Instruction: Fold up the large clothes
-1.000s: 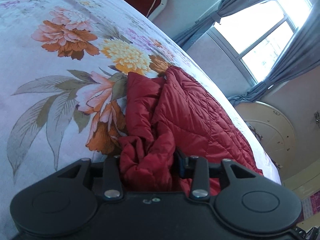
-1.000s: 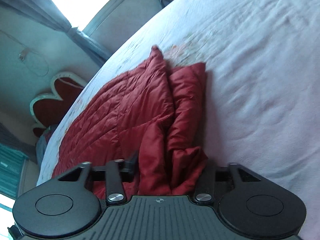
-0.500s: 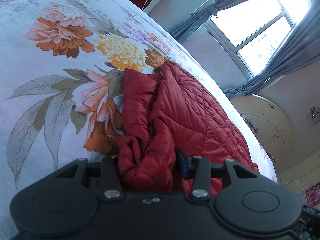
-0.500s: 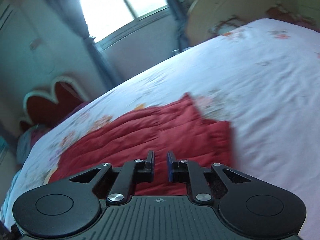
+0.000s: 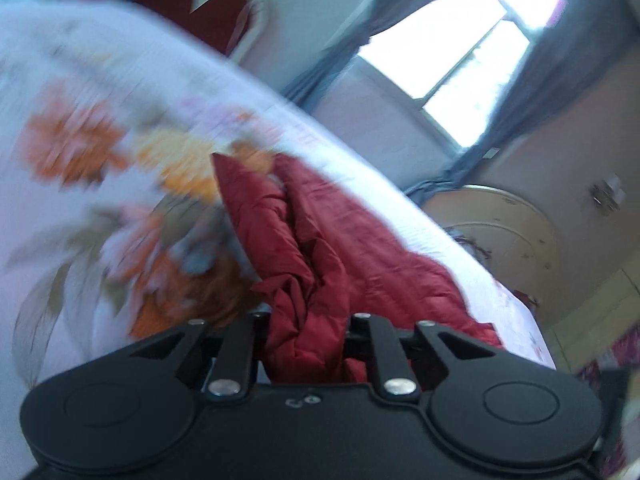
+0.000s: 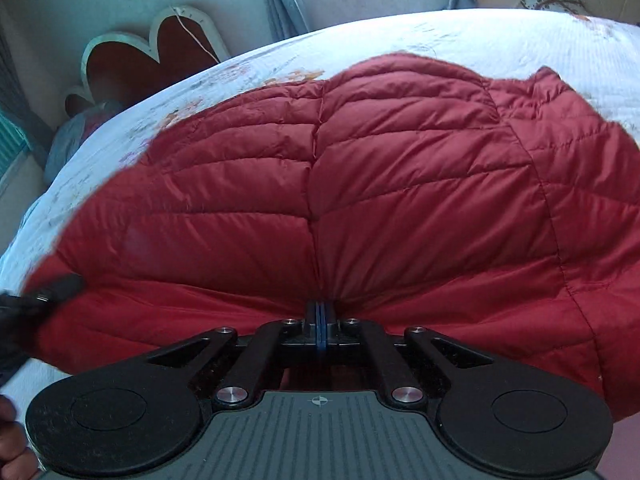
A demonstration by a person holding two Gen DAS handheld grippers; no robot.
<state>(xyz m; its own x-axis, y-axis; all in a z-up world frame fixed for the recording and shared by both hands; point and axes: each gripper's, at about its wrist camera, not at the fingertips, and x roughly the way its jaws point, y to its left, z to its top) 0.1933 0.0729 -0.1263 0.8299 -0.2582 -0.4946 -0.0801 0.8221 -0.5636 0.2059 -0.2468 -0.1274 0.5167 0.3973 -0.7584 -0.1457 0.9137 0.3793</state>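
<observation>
A red quilted down jacket [image 6: 400, 184] lies spread on the bed. In the right wrist view my right gripper [image 6: 320, 312] is shut at the middle of the jacket's near hem, and creases in the cloth run together at its blue pads. In the blurred left wrist view a bunched end of the jacket [image 5: 320, 248] fills the gap between the fingers of my left gripper [image 5: 304, 316], whose jaws are closing on it. A dark gripper part [image 6: 48, 292] shows at the jacket's left end in the right wrist view.
A white bedsheet [image 5: 80, 208] with orange and yellow flowers covers the bed. A heart-shaped red headboard [image 6: 160, 52] stands behind it. A window [image 5: 460, 68] with grey curtains and a round cream panel [image 5: 504, 248] lie beyond the bed's far side. Fingers of a hand [image 6: 10, 440] show bottom left.
My right gripper let go of the bunched jacket end, swung across to the middle of the near hem and shut there. My left gripper rose a little and narrowed on the cloth.
</observation>
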